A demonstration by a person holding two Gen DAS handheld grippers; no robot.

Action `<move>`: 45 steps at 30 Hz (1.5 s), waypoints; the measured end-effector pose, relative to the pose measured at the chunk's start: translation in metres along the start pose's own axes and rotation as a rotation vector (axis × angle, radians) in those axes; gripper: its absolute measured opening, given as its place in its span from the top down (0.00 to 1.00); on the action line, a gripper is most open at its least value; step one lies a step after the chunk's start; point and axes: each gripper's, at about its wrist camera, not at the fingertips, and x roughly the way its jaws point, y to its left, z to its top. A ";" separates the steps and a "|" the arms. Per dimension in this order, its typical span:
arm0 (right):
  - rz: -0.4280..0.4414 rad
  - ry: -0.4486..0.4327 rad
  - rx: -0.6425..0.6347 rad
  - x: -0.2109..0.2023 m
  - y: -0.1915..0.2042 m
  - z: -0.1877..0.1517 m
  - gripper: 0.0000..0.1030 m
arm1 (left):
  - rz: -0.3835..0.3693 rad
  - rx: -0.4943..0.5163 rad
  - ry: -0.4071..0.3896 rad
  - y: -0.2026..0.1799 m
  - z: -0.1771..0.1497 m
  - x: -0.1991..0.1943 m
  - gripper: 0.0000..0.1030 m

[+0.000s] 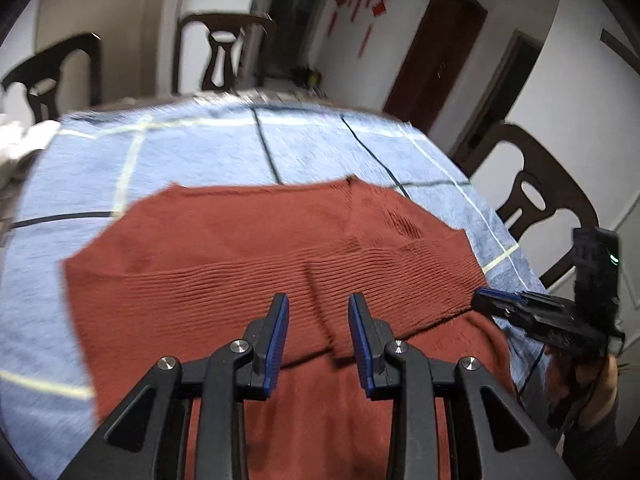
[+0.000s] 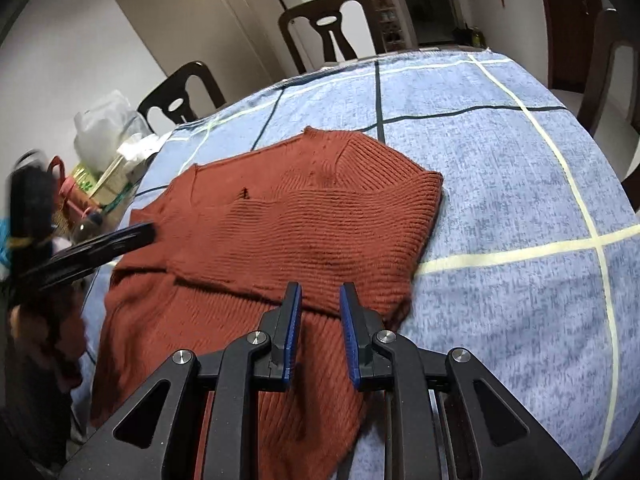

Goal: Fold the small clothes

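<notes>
A rust-red ribbed knit sweater (image 1: 256, 248) lies partly folded on the blue checked tablecloth (image 1: 192, 148); it also shows in the right wrist view (image 2: 304, 216). My left gripper (image 1: 318, 312) is open and empty just above the sweater's near part. My right gripper (image 2: 320, 300) is open and empty over the folded edge near the sweater's right side. The right gripper also shows at the right of the left wrist view (image 1: 486, 296), by the sweater's edge. The left gripper shows blurred at the left of the right wrist view (image 2: 140, 232).
Dark wooden chairs stand round the table: one at the back (image 2: 328, 28), one at the right (image 1: 532, 200). A plastic bag (image 2: 108, 124), a box and a bottle sit at the table's left end. The tablecloth (image 2: 520, 200) is bare to the sweater's right.
</notes>
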 end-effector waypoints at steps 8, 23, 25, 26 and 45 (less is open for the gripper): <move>0.009 -0.016 -0.007 -0.002 -0.005 -0.008 0.81 | -0.039 -0.043 0.082 -0.007 0.007 0.042 0.68; -0.026 0.006 -0.002 0.007 -0.011 0.003 0.81 | 0.007 -0.041 0.020 0.006 0.011 0.031 0.94; -0.066 -0.014 -0.023 0.001 -0.009 0.007 0.81 | 0.020 -0.050 0.034 0.010 0.008 0.032 0.94; -0.080 -0.028 -0.032 -0.003 -0.008 0.010 0.81 | 0.024 -0.058 0.026 0.010 0.006 0.029 0.94; -0.124 0.024 -0.147 0.005 0.011 0.006 0.81 | 0.076 0.058 -0.013 0.005 -0.014 0.006 0.93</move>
